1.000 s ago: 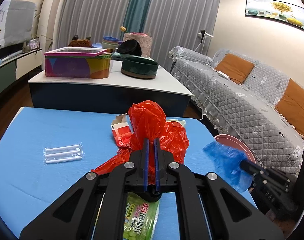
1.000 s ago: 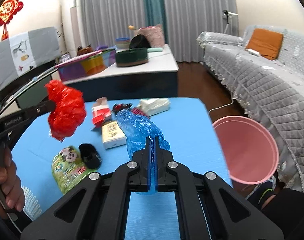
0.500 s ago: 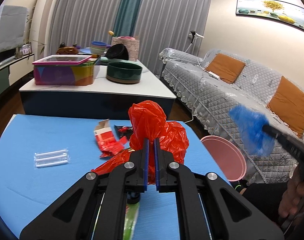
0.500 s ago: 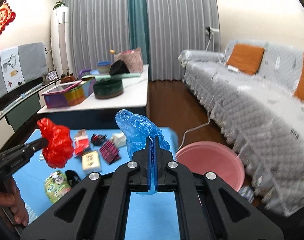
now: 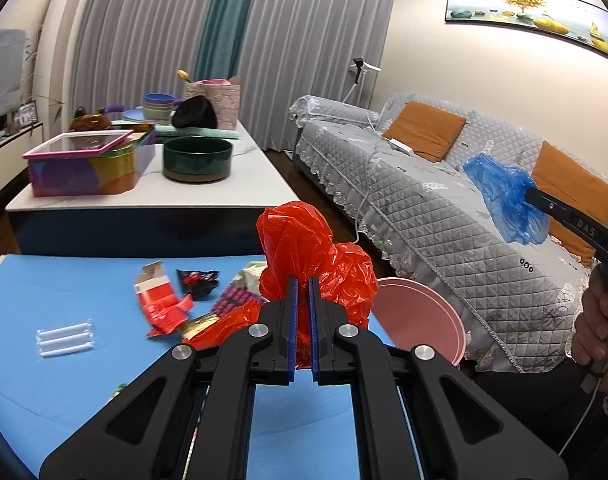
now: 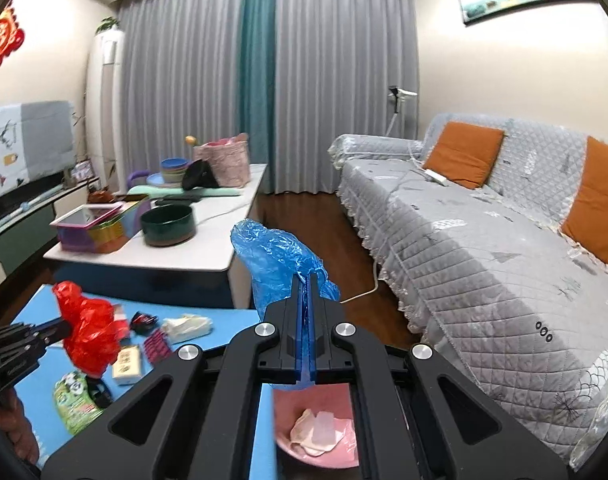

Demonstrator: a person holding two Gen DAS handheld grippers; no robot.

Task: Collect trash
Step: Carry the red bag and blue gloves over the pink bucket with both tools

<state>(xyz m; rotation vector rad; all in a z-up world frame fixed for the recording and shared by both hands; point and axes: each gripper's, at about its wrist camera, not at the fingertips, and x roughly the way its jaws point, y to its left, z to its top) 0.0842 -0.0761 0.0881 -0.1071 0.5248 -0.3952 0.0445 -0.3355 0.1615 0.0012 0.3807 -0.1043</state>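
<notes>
My left gripper (image 5: 302,286) is shut on a crumpled red plastic bag (image 5: 304,248), held above the blue table (image 5: 63,280). My right gripper (image 6: 307,280) is shut on a crumpled blue plastic bag (image 6: 275,260) and hangs above the pink basin (image 6: 336,450), which holds a few pale scraps. In the left wrist view the blue bag (image 5: 504,200) hangs high at the right, over the pink basin (image 5: 420,320) beside the table. In the right wrist view the red bag (image 6: 87,328) shows at the left.
Loose litter lies on the blue table: a red carton (image 5: 155,300), a clear packet of white sticks (image 5: 63,336), a green snack bag (image 6: 73,396), a small box (image 6: 125,364). A white table (image 5: 143,192) with bowls stands behind. A grey sofa (image 6: 484,260) runs along the right.
Both grippers have risen and swung right with their bags. The blue bag went from low beside the table to high over the pink basin.
</notes>
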